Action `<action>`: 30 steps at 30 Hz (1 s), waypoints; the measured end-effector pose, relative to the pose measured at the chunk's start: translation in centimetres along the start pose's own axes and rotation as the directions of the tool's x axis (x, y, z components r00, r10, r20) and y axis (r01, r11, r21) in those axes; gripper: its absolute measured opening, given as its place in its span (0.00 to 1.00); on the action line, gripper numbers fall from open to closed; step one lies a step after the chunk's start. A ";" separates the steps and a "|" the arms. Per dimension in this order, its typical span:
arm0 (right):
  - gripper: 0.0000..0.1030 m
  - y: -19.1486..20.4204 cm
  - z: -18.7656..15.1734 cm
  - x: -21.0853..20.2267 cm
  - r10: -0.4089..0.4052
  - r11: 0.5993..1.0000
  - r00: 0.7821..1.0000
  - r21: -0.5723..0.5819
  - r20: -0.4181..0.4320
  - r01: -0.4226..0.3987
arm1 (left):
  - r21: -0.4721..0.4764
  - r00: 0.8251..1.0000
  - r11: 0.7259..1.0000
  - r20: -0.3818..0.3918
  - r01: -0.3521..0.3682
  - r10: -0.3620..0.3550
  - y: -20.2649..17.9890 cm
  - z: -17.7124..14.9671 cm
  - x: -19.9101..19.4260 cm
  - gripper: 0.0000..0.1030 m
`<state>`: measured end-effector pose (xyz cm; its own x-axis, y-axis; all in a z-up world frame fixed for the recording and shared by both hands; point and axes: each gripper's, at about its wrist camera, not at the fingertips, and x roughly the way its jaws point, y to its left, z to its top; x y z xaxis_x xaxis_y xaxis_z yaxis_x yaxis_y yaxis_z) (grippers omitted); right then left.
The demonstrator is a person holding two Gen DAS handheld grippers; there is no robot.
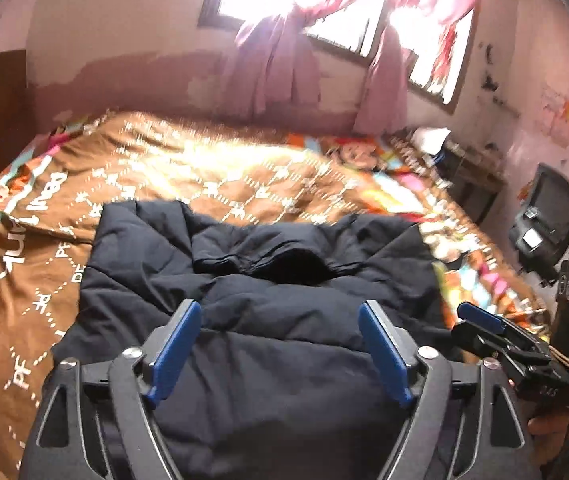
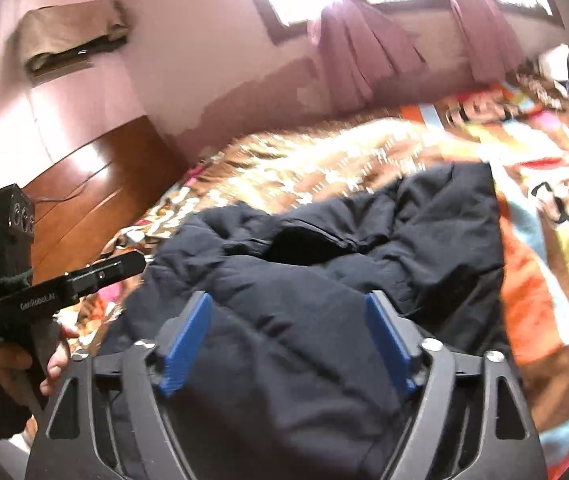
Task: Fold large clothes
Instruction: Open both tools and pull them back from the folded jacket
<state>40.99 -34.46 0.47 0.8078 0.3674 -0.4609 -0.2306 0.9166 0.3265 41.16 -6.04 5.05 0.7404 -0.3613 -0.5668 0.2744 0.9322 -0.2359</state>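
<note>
A dark navy padded jacket [image 1: 244, 280] lies bunched on the bed, collar opening facing away; it also shows in the right wrist view [image 2: 344, 264]. My left gripper [image 1: 280, 308] hovers over the jacket's near part, jaws wide open and empty, blue pads [image 1: 176, 344] apart. My right gripper [image 2: 288, 300] is also wide open and empty above the jacket's near part. The right gripper shows at the right edge of the left wrist view [image 1: 480, 320]; the left gripper shows at the left of the right wrist view [image 2: 124, 268].
The bed carries a brown patterned quilt [image 1: 204, 176] over a colourful sheet [image 2: 544, 272]. A wooden headboard [image 2: 84, 208] stands at the left. Pink curtains [image 1: 276, 68] hang under a bright window. A cluttered side table [image 1: 464, 160] and a dark chair [image 1: 548, 216] stand at the right.
</note>
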 end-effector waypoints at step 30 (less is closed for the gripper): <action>0.99 11.6 -7.9 -25.2 -0.071 0.966 0.957 -0.219 0.280 0.136 | 0.082 0.945 0.985 0.303 -0.154 0.123 -4.8 -10.1 -25.4 0.99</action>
<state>13.71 -31.82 9.40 0.9415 0.2426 -0.2339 -0.2321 0.9700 0.0721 14.77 -1.54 12.60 0.9192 -0.2212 -0.3257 0.2061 0.9752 -0.0806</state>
